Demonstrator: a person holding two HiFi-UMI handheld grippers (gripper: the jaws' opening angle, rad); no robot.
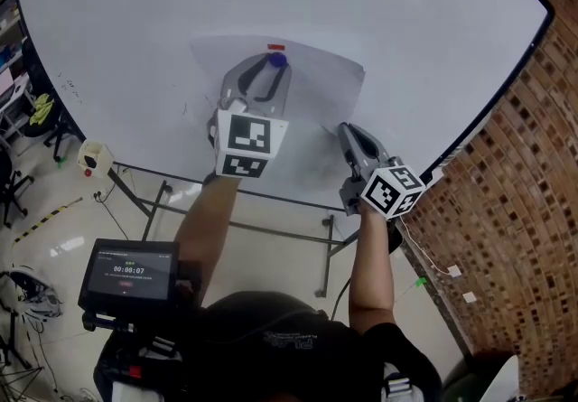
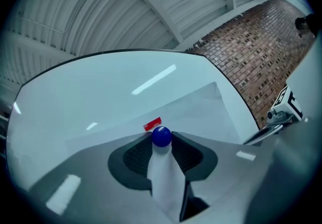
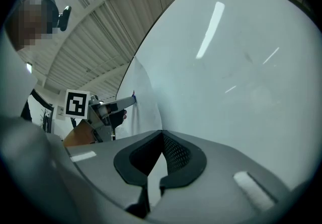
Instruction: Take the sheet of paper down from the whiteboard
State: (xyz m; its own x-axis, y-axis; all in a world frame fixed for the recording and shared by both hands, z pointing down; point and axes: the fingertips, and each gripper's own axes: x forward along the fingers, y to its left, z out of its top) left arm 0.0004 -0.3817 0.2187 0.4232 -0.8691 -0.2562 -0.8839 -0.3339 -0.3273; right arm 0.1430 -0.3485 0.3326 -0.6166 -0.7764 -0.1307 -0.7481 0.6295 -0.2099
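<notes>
I see the sheet of paper point(image 1: 316, 84) up on the whiteboard point(image 1: 135, 21), pinned at its 12 o'clock edge by a blue magnet point(image 1: 277, 58), with a small red strip point(image 1: 275, 48) just above it. My left hand-held gripper point(image 1: 271, 68) is grasping that blue magnet, its pads set against the ball on either side. My right hand-held gripper point(image 1: 342, 128) is clenched on the sheet at its 5 o'clock corner, where the paper bows away from the board. A brick wall point(image 1: 515, 165) stands at 3 o'clock.
</notes>
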